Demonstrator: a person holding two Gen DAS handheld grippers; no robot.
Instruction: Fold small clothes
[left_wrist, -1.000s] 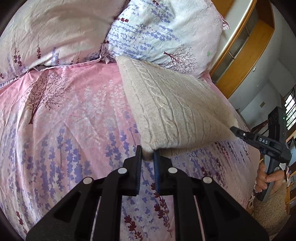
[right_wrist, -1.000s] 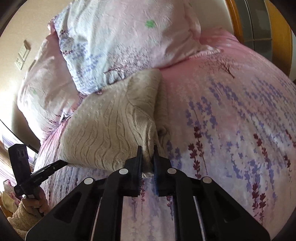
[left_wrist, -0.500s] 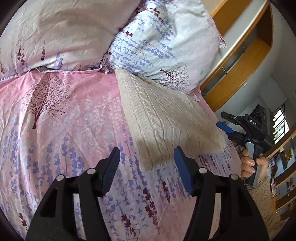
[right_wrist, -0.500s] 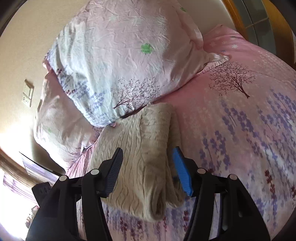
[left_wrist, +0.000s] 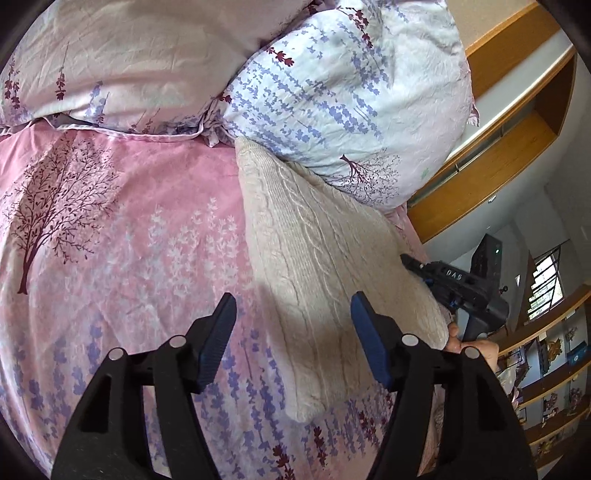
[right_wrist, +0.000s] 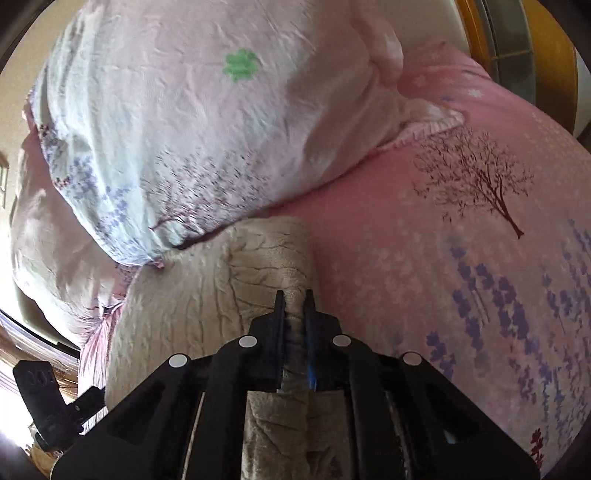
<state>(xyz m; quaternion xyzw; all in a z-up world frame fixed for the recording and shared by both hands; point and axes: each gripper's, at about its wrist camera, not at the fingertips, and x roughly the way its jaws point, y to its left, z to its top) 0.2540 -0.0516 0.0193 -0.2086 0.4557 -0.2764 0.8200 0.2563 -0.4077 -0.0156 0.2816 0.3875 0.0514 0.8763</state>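
Note:
A beige cable-knit garment (left_wrist: 325, 280), folded, lies on the pink floral bedsheet (left_wrist: 129, 229) with its far edge against a pillow. My left gripper (left_wrist: 293, 332) is open, its blue-padded fingers apart above the garment's near left corner, holding nothing. In the right wrist view my right gripper (right_wrist: 294, 299) is shut on a fold along the right edge of the garment (right_wrist: 192, 295); cloth shows between the fingers. The right gripper also shows in the left wrist view (left_wrist: 410, 260) at the garment's right side.
Two floral pillows (left_wrist: 343, 92) (left_wrist: 129, 55) lie at the head of the bed, the right one overlapping the garment's far edge. A wooden headboard and shelf (left_wrist: 498, 155) stand to the right. The other gripper (right_wrist: 44, 402) shows at lower left in the right wrist view.
Both grippers let go of the garment and it dropped flat on the bed. My left gripper stays open. My right gripper has closed again on the garment's right edge.

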